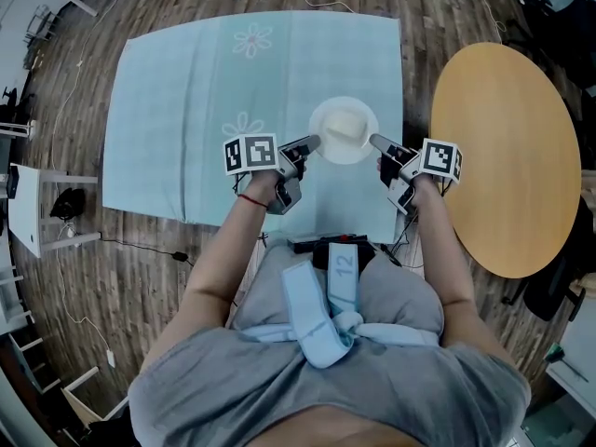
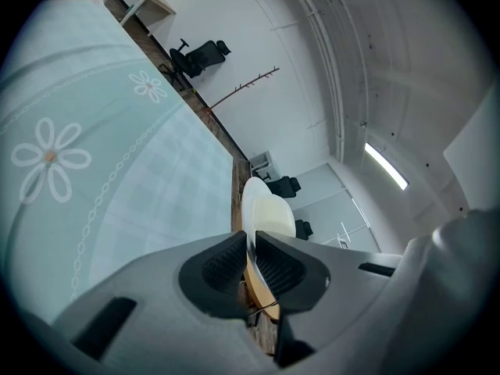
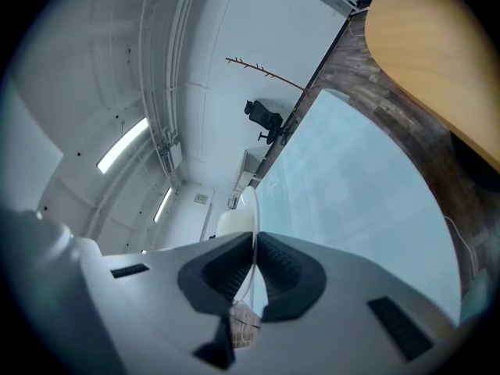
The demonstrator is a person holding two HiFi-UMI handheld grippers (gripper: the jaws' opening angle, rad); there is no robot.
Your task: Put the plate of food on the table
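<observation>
A white plate [image 1: 328,149] with a pale block of food [image 1: 344,127] on it hangs over the near right part of the light blue tablecloth [image 1: 186,91]. My left gripper [image 1: 311,143] is shut on the plate's left rim and my right gripper [image 1: 376,142] is shut on its right rim. In the left gripper view the plate [image 2: 262,209] runs edge-on between the black pads [image 2: 223,266] of my left gripper [image 2: 251,258]. The right gripper view shows the thin rim of the plate [image 3: 252,209] pinched by my right gripper [image 3: 255,266], with the cloth [image 3: 351,201] beyond.
A round wooden table [image 1: 507,156] stands to the right of the cloth-covered table. Wooden floor surrounds both, with cables, a white stand [image 1: 28,208] at the left and office chairs [image 2: 199,55] by the far wall. The person's lap [image 1: 326,287] is close to the table's near edge.
</observation>
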